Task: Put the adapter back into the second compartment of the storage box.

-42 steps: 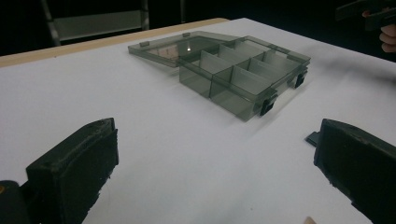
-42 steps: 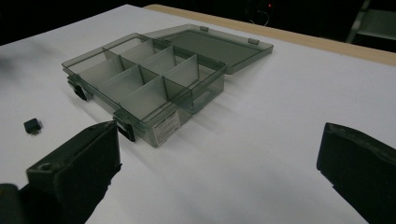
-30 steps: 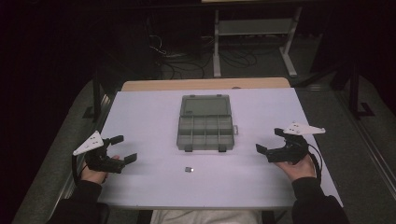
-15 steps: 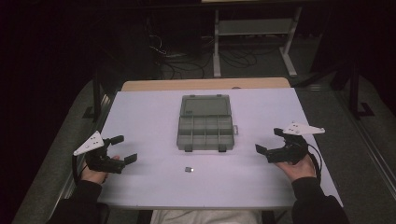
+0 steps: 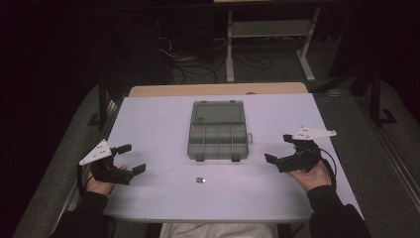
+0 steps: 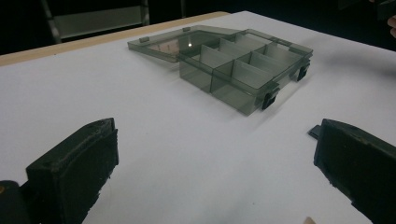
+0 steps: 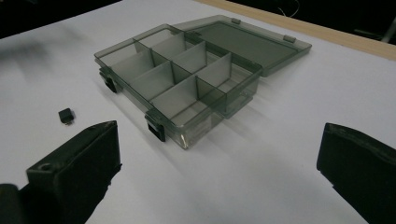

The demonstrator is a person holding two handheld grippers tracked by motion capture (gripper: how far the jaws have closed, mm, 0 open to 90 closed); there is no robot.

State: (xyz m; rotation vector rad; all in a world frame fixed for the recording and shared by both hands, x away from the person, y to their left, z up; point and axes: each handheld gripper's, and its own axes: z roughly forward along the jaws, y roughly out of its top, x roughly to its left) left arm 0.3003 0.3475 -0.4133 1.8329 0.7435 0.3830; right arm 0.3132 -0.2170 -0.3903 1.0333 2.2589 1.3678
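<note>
here the small dark piece (image 5: 200, 180) lies on the white table (image 5: 148, 124), just near of the open compartment box (image 5: 217, 131), between both hands. the left gripper (image 5: 128, 159) and right gripper (image 5: 279, 149) rest wide open, empty. the piece sits about midway, perhaps slightly closer to the left gripper, to its right.

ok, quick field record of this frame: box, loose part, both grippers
box: grey compartment box, mid-table, lid open flat on the far side
compartments: look empty
loose part: small dark piece on the table, near side of box, apart from it
left hand-held gripper: open, holding nothing
right hand-held gripper: open, holding nothing
</note>
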